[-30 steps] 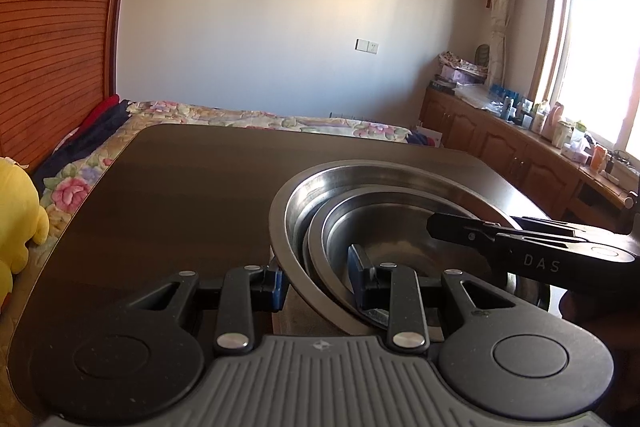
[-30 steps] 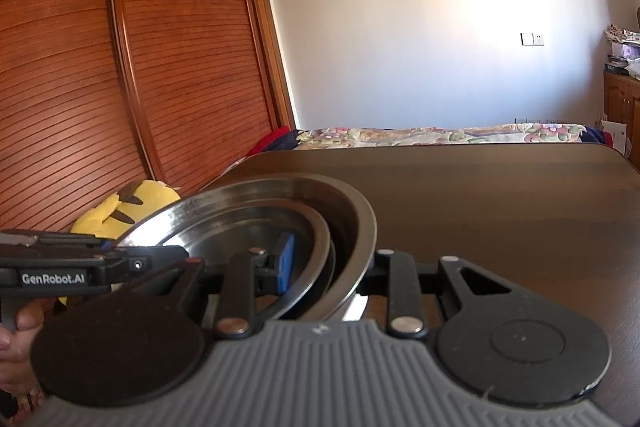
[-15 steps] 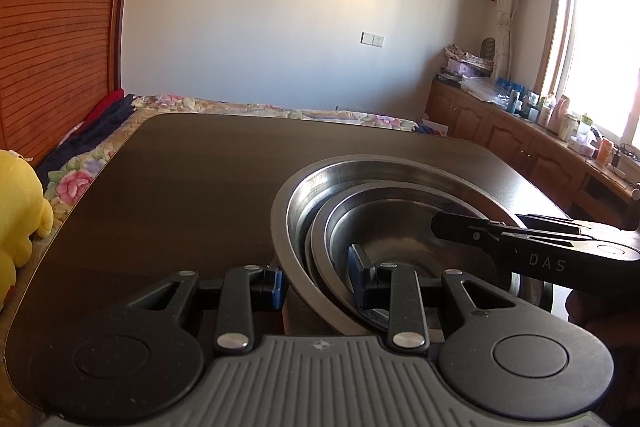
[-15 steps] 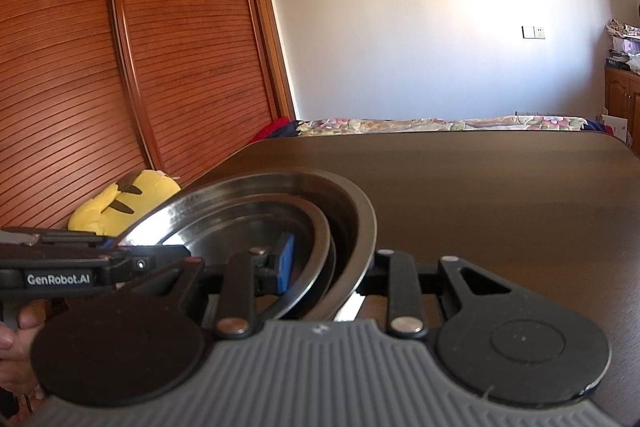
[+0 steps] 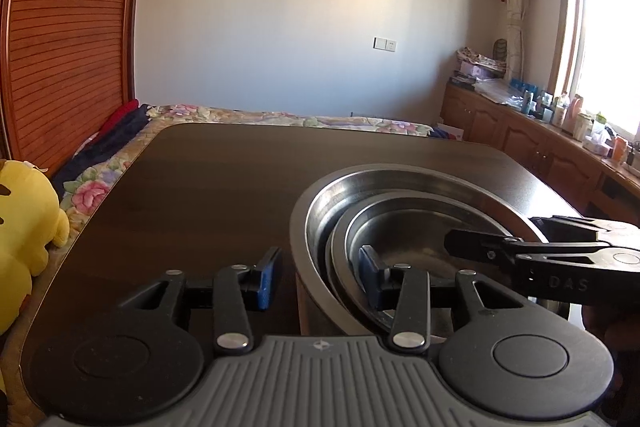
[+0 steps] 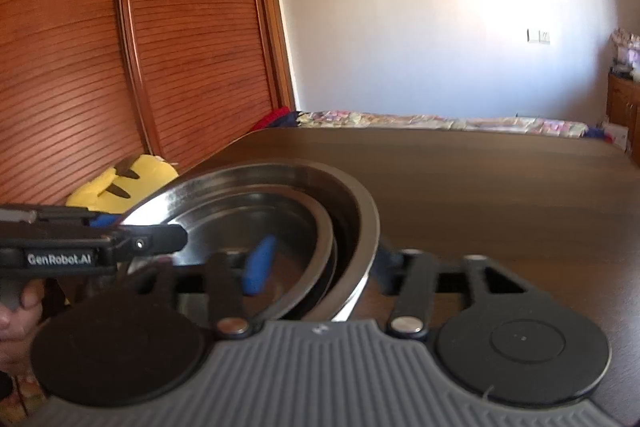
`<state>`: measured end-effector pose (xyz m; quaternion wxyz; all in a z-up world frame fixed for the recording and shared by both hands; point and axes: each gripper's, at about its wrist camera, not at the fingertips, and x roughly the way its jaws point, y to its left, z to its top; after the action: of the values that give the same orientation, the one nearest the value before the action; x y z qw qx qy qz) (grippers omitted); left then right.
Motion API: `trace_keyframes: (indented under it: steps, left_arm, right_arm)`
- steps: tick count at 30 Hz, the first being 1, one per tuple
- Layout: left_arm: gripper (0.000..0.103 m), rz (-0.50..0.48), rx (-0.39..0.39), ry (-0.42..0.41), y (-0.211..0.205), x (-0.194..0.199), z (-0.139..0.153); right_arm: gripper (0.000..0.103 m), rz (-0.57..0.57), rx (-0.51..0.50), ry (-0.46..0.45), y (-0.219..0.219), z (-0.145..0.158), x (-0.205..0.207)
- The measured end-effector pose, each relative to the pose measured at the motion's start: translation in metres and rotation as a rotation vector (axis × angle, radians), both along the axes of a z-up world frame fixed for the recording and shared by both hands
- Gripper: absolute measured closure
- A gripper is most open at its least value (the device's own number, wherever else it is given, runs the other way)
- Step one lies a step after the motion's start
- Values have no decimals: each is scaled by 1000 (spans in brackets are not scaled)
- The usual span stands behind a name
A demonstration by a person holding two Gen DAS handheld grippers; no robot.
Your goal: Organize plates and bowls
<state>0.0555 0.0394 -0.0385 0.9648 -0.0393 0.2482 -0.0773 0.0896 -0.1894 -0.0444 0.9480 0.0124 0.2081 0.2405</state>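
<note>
Between both grippers sits the nested steel bowl stack (image 5: 420, 227) on dark surface (image 5: 208, 187) — left gripper (image 5: 318, 277) & right gripper (image 6: 320, 263) jaws opening, straddling opposite rims, pads off. Beyond: bed (image 5: 280, 117) w/ floral cover.

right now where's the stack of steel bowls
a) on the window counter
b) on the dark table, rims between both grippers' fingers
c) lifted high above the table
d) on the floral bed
b: the nested steel bowls sit on the dark table, with the left gripper and right gripper straddling opposite rims, jaws opening.
</note>
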Motion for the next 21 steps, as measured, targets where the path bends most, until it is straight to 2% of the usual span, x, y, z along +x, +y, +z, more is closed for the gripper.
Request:
trace_keyframes:
  steps: [4, 6, 8, 13, 14, 18, 21]
  left_arm:
    - [52, 3, 6, -9, 0, 0, 4]
    - [41, 7, 13, -18, -1, -1, 9]
    - [36, 9, 21, -31, -3, -2, 15]
    - [17, 1, 38, -62, -11, -10, 31]
    - [12, -2, 41, -67, -13, -11, 33]
    - [0, -4, 48, -99, -22, -19, 46]
    - [0, -6, 54, -114, -29, -23, 52]
  right_arm:
    - [44, -7, 1, -14, -3, 8, -2]
    - [43, -20, 0, -30, -6, 13, -4]
    - [40, -34, 7, -39, -12, 19, -8]
    - [32, -75, 2, -63, -28, 33, -20]
    - [30, -84, -1, -68, -31, 35, -22]
    - [10, -136, -13, -112, -46, 47, -35]
    - [3, -165, -9, -128, -56, 54, -42]
